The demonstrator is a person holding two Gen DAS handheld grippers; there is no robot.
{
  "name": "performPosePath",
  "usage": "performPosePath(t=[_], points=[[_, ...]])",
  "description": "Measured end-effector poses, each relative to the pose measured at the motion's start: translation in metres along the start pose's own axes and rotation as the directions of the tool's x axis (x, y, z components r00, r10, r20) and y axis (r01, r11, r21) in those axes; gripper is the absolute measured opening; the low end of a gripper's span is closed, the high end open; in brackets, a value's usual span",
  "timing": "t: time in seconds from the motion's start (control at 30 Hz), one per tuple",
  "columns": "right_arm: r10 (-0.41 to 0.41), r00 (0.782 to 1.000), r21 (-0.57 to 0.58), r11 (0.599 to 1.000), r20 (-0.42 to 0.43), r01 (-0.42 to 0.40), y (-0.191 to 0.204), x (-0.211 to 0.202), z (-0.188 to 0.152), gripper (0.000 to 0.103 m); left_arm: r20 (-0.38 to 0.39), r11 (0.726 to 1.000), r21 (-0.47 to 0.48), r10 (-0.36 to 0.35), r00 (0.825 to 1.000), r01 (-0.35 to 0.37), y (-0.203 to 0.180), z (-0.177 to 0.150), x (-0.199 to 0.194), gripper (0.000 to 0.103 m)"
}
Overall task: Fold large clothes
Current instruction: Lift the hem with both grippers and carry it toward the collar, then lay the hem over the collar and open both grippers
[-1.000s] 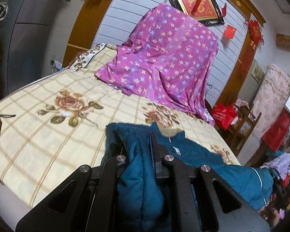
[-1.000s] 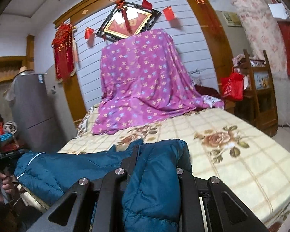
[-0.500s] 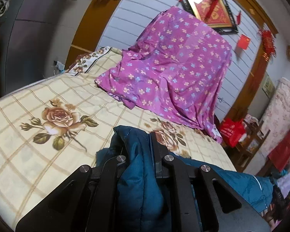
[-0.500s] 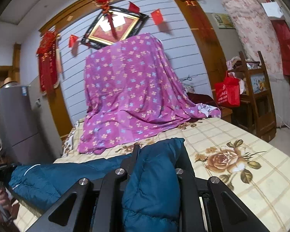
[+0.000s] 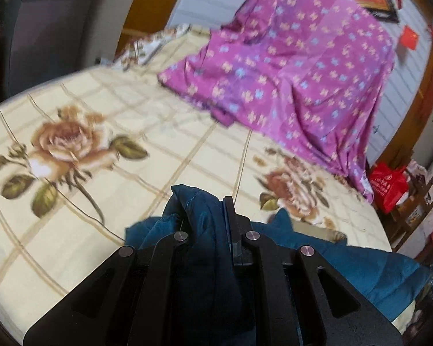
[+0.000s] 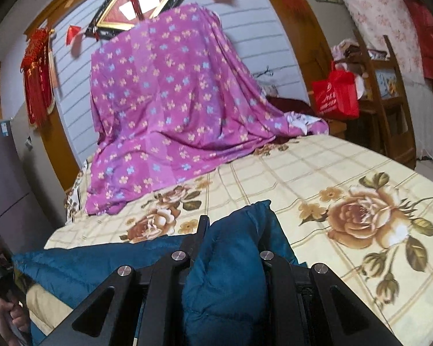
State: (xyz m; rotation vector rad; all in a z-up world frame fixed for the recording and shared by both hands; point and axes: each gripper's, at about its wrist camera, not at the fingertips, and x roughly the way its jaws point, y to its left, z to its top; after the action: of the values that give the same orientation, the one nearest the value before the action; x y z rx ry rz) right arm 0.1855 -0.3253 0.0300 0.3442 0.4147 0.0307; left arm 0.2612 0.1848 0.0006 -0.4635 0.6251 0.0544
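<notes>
Teal quilted fabric fills both of my tools: the padded jacket [image 5: 346, 262] is bunched between the narrowed jaws of my left tool [image 5: 207, 210], and another fold of it is pinched the same way in my right tool [image 6: 233, 222]. Between the two grips the jacket stretches across the near edge of the bed [image 6: 317, 167], over its cream rose-print sheet. A purple flowered cloth [image 6: 170, 109] is draped over something at the head of the bed, well apart from the jacket.
</notes>
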Motion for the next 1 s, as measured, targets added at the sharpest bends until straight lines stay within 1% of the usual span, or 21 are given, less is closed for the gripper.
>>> performPosePath(t=[0.1, 0.2, 0.27, 0.37, 0.47, 0.6, 0.73, 0.8, 0.83, 0.87, 0.9, 0.93, 0.97, 1.0], points=[[-0.022, 0.999, -0.016, 1.0, -0.025, 0.021, -0.004, 0.018, -0.005, 0.016, -0.061, 0.999, -0.032, -0.007, 0.998, 0.005, 0.004, -0.005, 0.022, 0.009], [-0.035, 0.995, 0.006, 0.999, -0.09, 0.036, -0.01, 0.037, -0.011, 0.016, -0.086, 1.0, -0.018, 0.004, 0.996, -0.005, 0.004, -0.011, 0.029, 0.01], [-0.04, 0.993, 0.015, 0.999, -0.115, 0.042, -0.013, 0.043, -0.015, 0.016, -0.108, 1.0, -0.004, 0.016, 0.994, -0.017, 0.002, -0.014, 0.033, 0.011], [-0.046, 0.983, 0.024, 0.998, -0.179, 0.051, -0.015, 0.054, -0.021, 0.023, -0.148, 1.0, -0.008, 0.021, 0.989, -0.023, 0.005, -0.017, 0.04, 0.012], [-0.037, 0.971, 0.059, 0.997, -0.238, 0.052, -0.022, 0.062, -0.029, 0.026, -0.182, 1.0, -0.02, 0.018, 0.983, -0.022, 0.008, -0.021, 0.045, 0.013], [0.006, 0.969, 0.126, 0.992, -0.246, 0.026, -0.032, 0.061, -0.032, 0.028, -0.197, 0.999, -0.039, 0.001, 0.98, -0.009, 0.011, -0.021, 0.046, 0.013], [0.031, 0.968, 0.16, 0.987, -0.249, 0.01, -0.036, 0.06, -0.033, 0.029, -0.221, 0.993, -0.111, -0.062, 0.973, 0.038, 0.022, -0.016, 0.046, 0.016], [0.034, 0.969, 0.169, 0.986, -0.245, 0.008, -0.036, 0.058, -0.032, 0.031, -0.224, 0.986, -0.151, -0.099, 0.97, 0.066, 0.027, -0.013, 0.043, 0.021], [0.038, 0.97, 0.172, 0.985, -0.24, 0.004, -0.036, 0.056, -0.03, 0.032, -0.218, 0.981, -0.173, -0.125, 0.968, 0.088, 0.029, -0.01, 0.04, 0.028], [0.045, 0.972, 0.179, 0.984, -0.232, -0.002, -0.036, 0.053, -0.029, 0.033, -0.212, 0.975, -0.193, -0.149, 0.966, 0.108, 0.031, -0.008, 0.038, 0.04], [0.054, 0.973, 0.188, 0.982, -0.222, -0.012, -0.036, 0.051, -0.027, 0.035, -0.202, 0.966, -0.219, -0.18, 0.963, 0.135, 0.033, -0.006, 0.035, 0.047], [0.065, 0.975, 0.198, 0.98, -0.211, -0.023, -0.037, 0.048, -0.026, 0.036, -0.191, 0.956, -0.246, -0.209, 0.959, 0.16, 0.035, -0.004, 0.031, 0.064], [0.075, 0.976, 0.21, 0.977, -0.203, -0.031, -0.038, 0.046, -0.025, 0.038, -0.182, 0.947, -0.268, -0.23, 0.956, 0.176, 0.037, -0.001, 0.027, 0.079], [0.083, 0.977, 0.22, 0.975, -0.197, -0.039, -0.038, 0.045, -0.023, 0.041, -0.171, 0.947, -0.272, -0.222, 0.96, 0.171, 0.037, 0.0, 0.023, 0.083]])
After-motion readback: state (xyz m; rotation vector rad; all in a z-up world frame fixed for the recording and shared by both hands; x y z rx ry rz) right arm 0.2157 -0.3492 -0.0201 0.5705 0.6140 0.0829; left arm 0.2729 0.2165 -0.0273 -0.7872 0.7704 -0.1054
